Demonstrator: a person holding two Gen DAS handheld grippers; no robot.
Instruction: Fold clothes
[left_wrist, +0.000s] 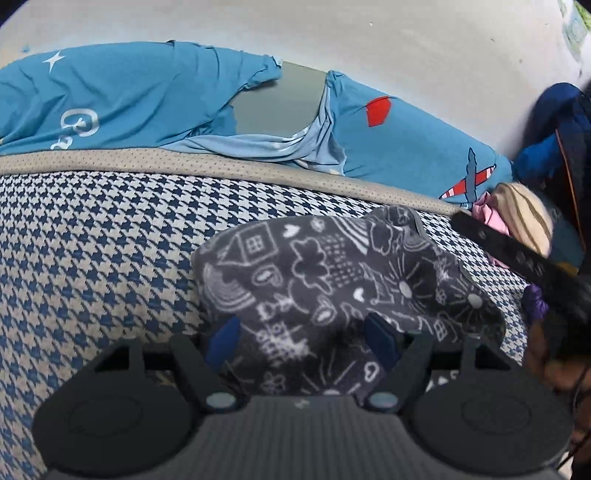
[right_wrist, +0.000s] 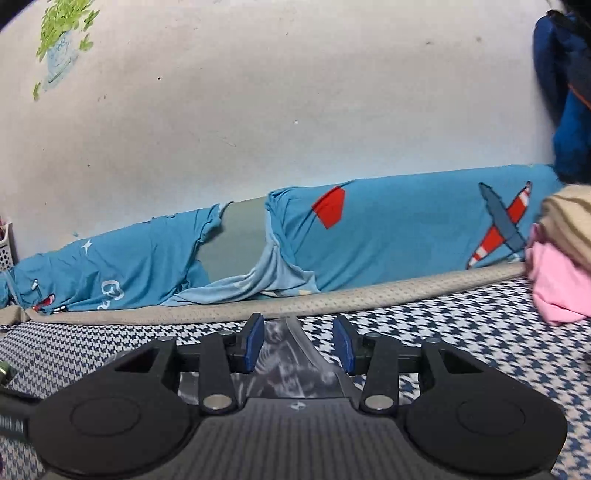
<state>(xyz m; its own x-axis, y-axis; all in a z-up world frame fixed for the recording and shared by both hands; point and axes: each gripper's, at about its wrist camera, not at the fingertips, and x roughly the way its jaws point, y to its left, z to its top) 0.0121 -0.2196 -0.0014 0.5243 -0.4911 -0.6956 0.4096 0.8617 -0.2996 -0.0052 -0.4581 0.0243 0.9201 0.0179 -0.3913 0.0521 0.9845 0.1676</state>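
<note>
A: We're looking at the dark patterned garment (left_wrist: 332, 280) bunched on the houndstooth bed cover (left_wrist: 92, 258). The left hand-held gripper (left_wrist: 304, 341) is standing wide, pads straddling the cloth without pinching.

B: The right hand-held gripper (right_wrist: 299, 343) is sitting half open, a fold of cloth rising between its jaws; we're unsure it's gripping. We're judging that they're freeing the edge for the fold.

A: Folded pieces (right_wrist: 561, 251) are waiting far right.

Wall: I face a scuffed white wall (right_wrist: 258, 110) with a green plant sticker (right_wrist: 62, 33).
Bed: houndstooth cover (left_wrist: 92, 240), blue airplane-print bolster (right_wrist: 406, 229) along the wall.
</note>
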